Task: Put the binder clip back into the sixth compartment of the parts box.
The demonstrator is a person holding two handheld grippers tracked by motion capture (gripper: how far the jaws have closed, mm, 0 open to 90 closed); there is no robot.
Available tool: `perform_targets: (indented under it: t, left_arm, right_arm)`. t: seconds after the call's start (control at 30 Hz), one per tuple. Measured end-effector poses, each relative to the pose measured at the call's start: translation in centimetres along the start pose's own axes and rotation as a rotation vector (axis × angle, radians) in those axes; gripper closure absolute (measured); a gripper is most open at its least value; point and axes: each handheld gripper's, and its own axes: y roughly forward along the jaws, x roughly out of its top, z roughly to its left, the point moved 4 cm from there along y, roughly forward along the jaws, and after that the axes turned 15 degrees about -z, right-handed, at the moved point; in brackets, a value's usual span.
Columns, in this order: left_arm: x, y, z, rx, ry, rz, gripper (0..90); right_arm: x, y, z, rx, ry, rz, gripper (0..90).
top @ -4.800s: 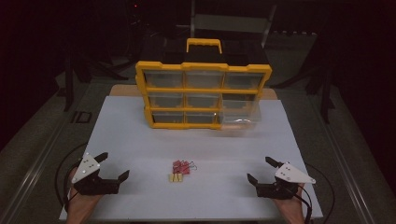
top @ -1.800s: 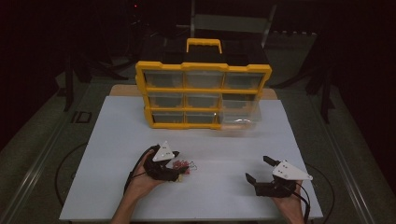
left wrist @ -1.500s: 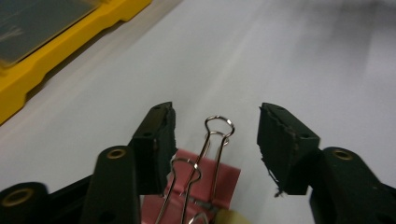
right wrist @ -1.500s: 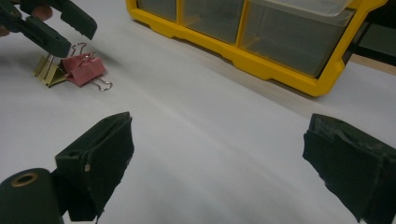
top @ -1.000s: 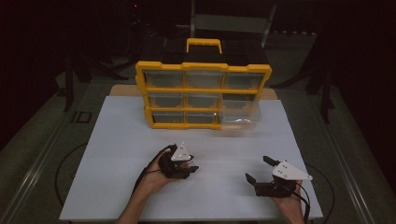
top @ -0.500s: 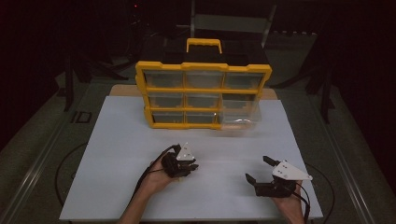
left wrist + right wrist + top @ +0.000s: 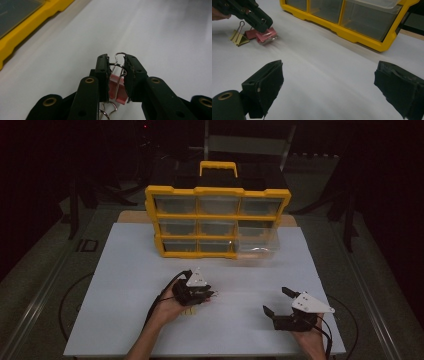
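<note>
White table sheet (image 7: 125, 285), bare between grippers. Yellow drawer cabinet (image 7: 217, 220) at far edge, handle on top; nine clear drawers, lower-right clear drawer (image 7: 257, 242) pulled out, contents not discernible. Right gripper (image 7: 281, 309) near right front, jaws spread wide, holding nothing, well apart from clips. Left gripper (image 7: 117, 72) mid-front, jaws just been closing, now narrow, pads clamped on wire handles of pink binder clip (image 7: 117, 91). Second pink clip (image 7: 250, 34) and yellow binder clip (image 7: 238, 38) lying just beside, on sheet.
</note>
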Motion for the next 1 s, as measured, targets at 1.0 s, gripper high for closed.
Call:
perform_targets:
  t: [1.0]
  left_arm:
    - [4.6,-1.4,1.7,0.01,0.023,-0.043,75.9]
  right_arm:
    - [0.0,-0.1,-0.2,0.0,0.008,-0.006,8.0]
